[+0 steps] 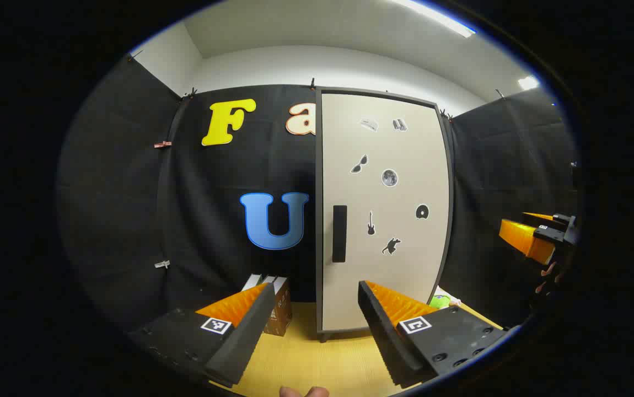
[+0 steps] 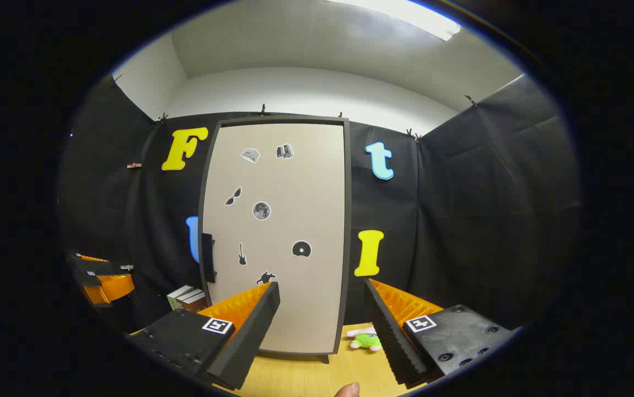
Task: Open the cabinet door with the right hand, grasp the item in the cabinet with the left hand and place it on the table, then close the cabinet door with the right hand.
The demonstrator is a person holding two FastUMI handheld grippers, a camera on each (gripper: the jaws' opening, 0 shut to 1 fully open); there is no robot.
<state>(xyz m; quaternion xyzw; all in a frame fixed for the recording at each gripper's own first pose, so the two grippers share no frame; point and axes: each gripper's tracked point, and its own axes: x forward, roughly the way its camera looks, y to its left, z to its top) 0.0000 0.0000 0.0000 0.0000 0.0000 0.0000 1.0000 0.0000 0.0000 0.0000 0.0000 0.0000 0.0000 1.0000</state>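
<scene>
A tall beige cabinet (image 1: 386, 209) with a dark frame stands on the wooden table, its door shut and dotted with small stickers. A black vertical handle (image 1: 339, 233) sits at the door's left edge, seen again as the handle (image 2: 207, 264) in the right gripper view. My left gripper (image 1: 312, 325) hangs open in front of the cabinet's lower left, with nothing between its fingers. My right gripper (image 2: 322, 328) is open too, facing the cabinet door (image 2: 278, 231) from a short distance. The item inside is hidden behind the door.
A small stack of boxes (image 1: 275, 309) stands left of the cabinet on the wooden table (image 1: 306, 358). A green and white plush toy (image 2: 365, 339) lies by the cabinet's right foot. Black cloth walls close in on three sides.
</scene>
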